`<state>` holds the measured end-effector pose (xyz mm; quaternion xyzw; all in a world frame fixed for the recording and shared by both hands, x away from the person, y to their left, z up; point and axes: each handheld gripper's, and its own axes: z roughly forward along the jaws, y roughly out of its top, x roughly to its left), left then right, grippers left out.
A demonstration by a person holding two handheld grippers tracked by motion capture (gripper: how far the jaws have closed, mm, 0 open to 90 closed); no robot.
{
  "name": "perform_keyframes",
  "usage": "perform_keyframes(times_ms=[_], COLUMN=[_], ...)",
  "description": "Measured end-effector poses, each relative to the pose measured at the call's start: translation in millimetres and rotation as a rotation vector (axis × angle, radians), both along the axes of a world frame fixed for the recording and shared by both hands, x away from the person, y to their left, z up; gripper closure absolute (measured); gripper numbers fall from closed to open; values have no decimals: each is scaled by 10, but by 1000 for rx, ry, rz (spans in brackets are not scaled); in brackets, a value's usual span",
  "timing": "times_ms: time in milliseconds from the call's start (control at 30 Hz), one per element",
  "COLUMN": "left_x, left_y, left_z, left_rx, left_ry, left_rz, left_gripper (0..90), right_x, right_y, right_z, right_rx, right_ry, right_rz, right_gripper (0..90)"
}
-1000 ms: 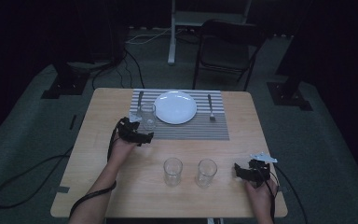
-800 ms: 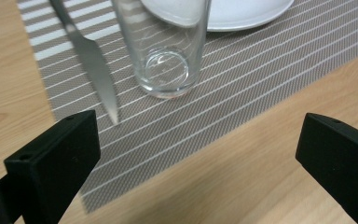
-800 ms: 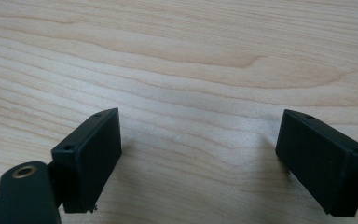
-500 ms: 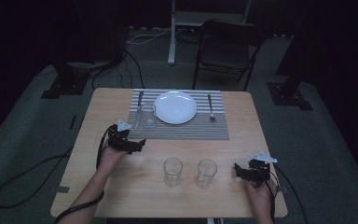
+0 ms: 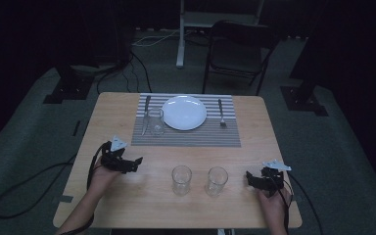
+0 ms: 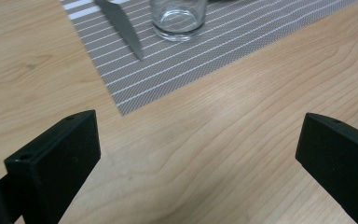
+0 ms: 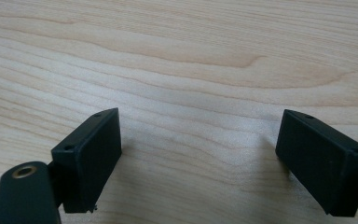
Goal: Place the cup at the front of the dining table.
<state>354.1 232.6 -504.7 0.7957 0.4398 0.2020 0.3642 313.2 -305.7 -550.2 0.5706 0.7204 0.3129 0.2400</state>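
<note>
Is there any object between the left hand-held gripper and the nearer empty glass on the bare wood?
Nothing visible. Between the left hand-held gripper, jaws open, and the nearer glass lies bare table. The second glass stands beyond it, toward the right hand-held gripper.

Three clear glasses stand upright: one [image 5: 155,121] on the placemat [image 5: 191,137] (beside the knife [image 5: 146,107]), two [image 5: 181,179] [image 5: 216,180] nearer.

The room is dim — its far side falls off into near black, and light reaches only the pale wooden table [image 5: 127,105] and the grey-green carpet [image 5: 34,132] around it. Behind the table stands a dark folding chair [image 5: 237,51], beside a white upright post [image 5: 180,34]. Black cables [image 5: 27,183] trail over the carpet at left — dark stand bases [image 5: 63,90] sit at either side.
</note>
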Motion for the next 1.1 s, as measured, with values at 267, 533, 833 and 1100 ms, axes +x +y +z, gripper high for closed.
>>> perform_keyframes(times_ms=[267,533,833,1100], left_x=[-176,-406,-608,-647], left_y=[178,292,561,743], left_z=[-100,-42,-98,-244], left_rx=[-35,-26,-48,-43], left_ry=[8,-36,-13,-17], left_rz=[35,74,201,309], left_gripper=[3,3,3,3], right_x=[0,0,0,0], right_y=[0,1,2,2], right_z=[0,1,1,1], right_rx=[0,0,1,1], right_ry=[0,1,1,1], right_rz=[0,-1,-1,-2], right_gripper=[139,139,139,139])
